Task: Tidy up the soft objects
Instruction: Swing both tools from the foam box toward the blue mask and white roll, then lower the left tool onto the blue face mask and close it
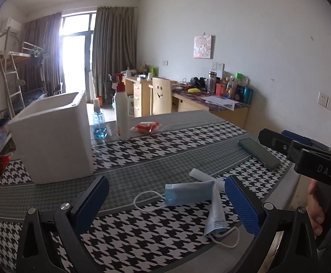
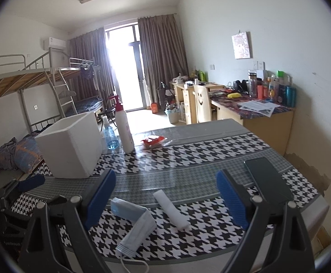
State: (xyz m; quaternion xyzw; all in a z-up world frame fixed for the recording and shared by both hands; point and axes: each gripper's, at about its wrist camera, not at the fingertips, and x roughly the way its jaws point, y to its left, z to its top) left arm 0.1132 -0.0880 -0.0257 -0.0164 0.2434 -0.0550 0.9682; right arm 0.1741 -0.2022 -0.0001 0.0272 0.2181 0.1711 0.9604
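Observation:
A folded light blue face mask (image 1: 188,193) with white ear loops lies on the houndstooth tablecloth, near the front edge. A small white roll (image 1: 201,175) lies just behind it. My left gripper (image 1: 165,182) is open and low over the table, with the mask between its blue pads but untouched. My right gripper (image 2: 165,175) is also open. The white roll (image 2: 171,209) lies between its fingers and the mask (image 2: 131,218) is by its left finger. A white foam box (image 1: 51,136) stands open-topped at the left. The right gripper (image 1: 281,136) also shows at the right of the left wrist view.
A dark phone (image 2: 267,179) lies at the right near the table edge. Behind the box stand a blue bottle (image 1: 99,122) and a white spray bottle (image 1: 122,113), with a red packet (image 1: 146,127) beside them. Desks, a chair and bunk beds fill the room beyond.

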